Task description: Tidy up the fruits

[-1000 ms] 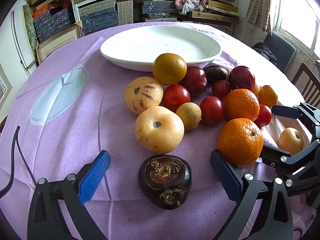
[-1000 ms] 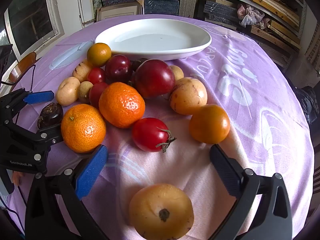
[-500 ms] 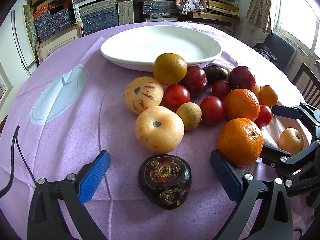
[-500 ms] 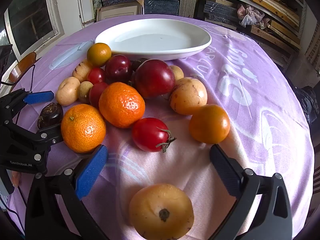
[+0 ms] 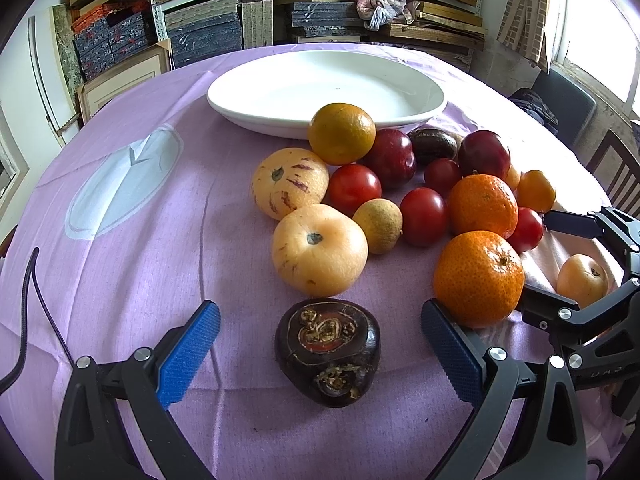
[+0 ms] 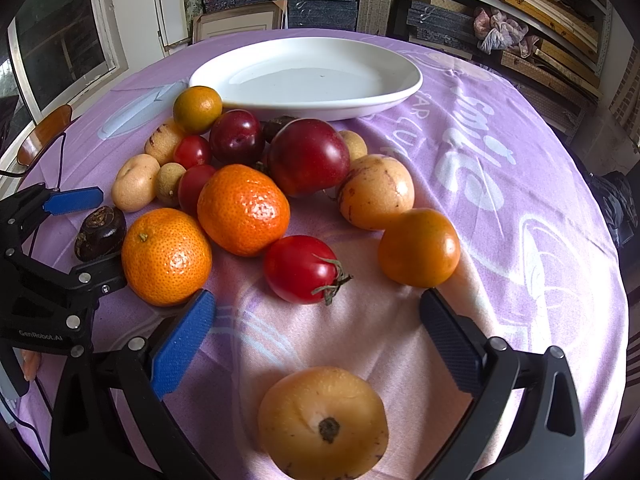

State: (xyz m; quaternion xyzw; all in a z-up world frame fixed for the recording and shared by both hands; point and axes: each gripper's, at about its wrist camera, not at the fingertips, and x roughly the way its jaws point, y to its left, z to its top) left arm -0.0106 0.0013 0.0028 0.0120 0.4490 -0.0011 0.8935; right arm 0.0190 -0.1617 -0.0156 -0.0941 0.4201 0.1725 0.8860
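Observation:
A white oval plate [image 5: 280, 120] [image 6: 400, 88] stands empty at the far side of the purple tablecloth. Several fruits lie in a pile in front of it: oranges [image 5: 478, 278] [image 6: 166, 256], red tomatoes [image 6: 302, 268], dark plums [image 6: 308, 156] and yellow melons [image 5: 319, 250]. My left gripper [image 5: 320, 340] is open, with a dark purple fruit [image 5: 328, 350] lying between its fingers on the cloth. My right gripper [image 6: 316, 332] is open, with a yellow fruit [image 6: 323, 422] lying between its fingers near the base.
Shelves of boxes and books [image 5: 208, 36] stand behind the table. A black cable [image 5: 36, 292] lies on the cloth at the left. A chair [image 5: 618, 168] stands at the right edge. Each gripper shows in the other's view [image 6: 52, 240] [image 5: 592, 280].

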